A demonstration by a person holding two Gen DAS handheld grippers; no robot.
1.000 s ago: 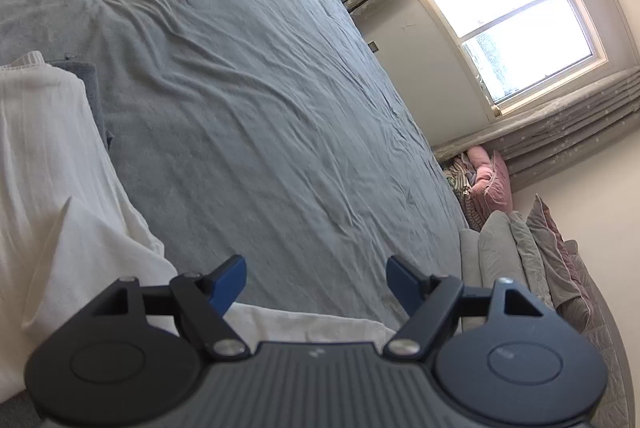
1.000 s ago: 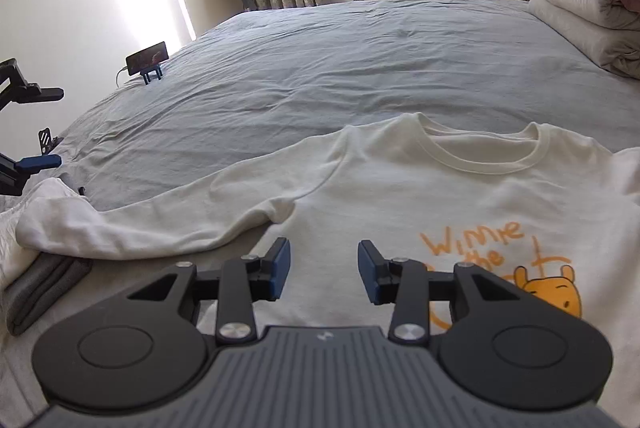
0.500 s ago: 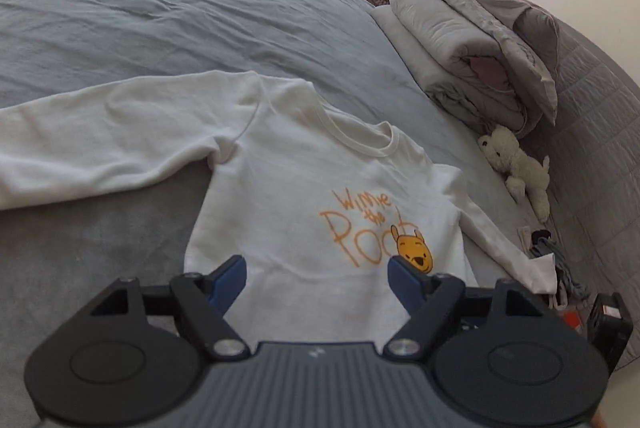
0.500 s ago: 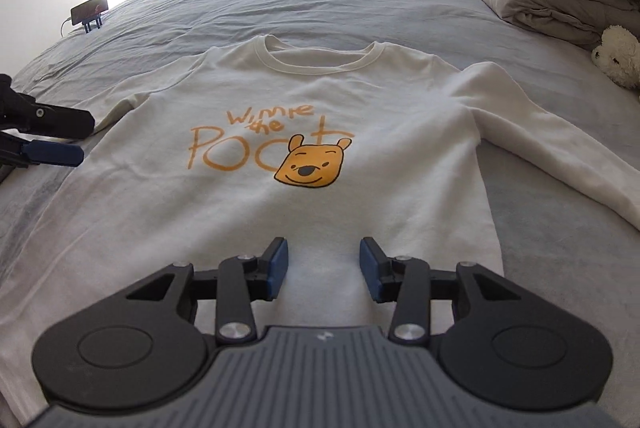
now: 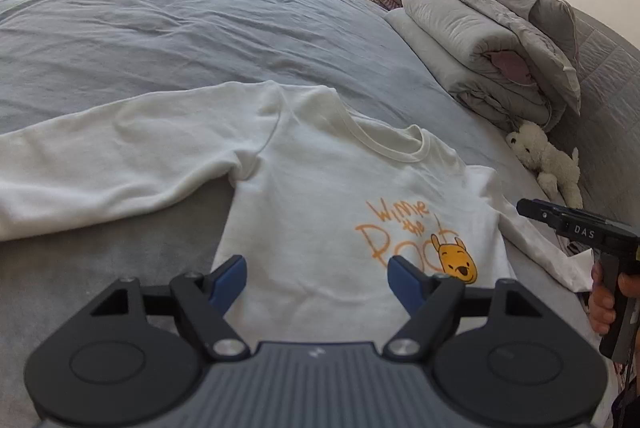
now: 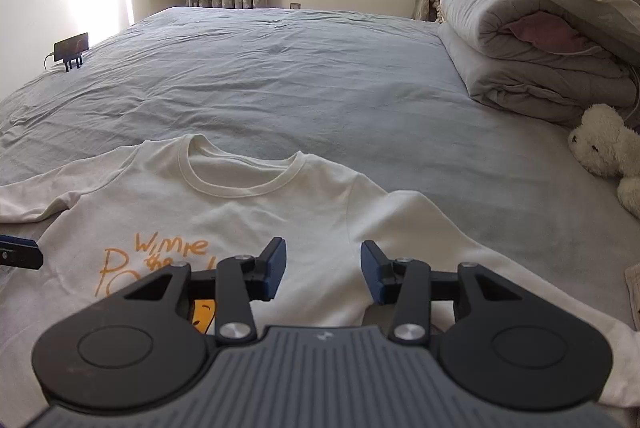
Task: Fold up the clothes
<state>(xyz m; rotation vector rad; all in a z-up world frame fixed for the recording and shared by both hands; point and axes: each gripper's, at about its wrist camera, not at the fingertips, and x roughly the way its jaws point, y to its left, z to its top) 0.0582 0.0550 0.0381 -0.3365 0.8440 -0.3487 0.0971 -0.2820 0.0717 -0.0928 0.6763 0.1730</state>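
Note:
A white long-sleeved sweatshirt [image 5: 320, 187] [image 6: 256, 220] with an orange bear print lies face up and spread flat on the grey bed, both sleeves stretched out sideways. My left gripper [image 5: 316, 278] hovers over its lower left body, jaws wide open, nothing between them. My right gripper [image 6: 323, 270] hangs above the right armpit and sleeve, open about halfway and empty. The right gripper's black body, held by a hand, shows at the right edge of the left wrist view. A blue fingertip [image 6: 18, 252] of the left gripper pokes in at the left edge of the right wrist view.
Folded grey quilts [image 5: 492, 43] [image 6: 536, 39] are stacked at the bed's right side, with a white plush toy [image 5: 548, 159] [image 6: 608, 147] beside them. A phone on a stand [image 6: 71, 49] sits at the far left bed edge. Window and curtains lie beyond.
The left gripper's view swung from the bare bed and window to the sweatshirt. The right gripper moved rightward from the left sleeve, across the chest, to the right armpit. Both stayed open.

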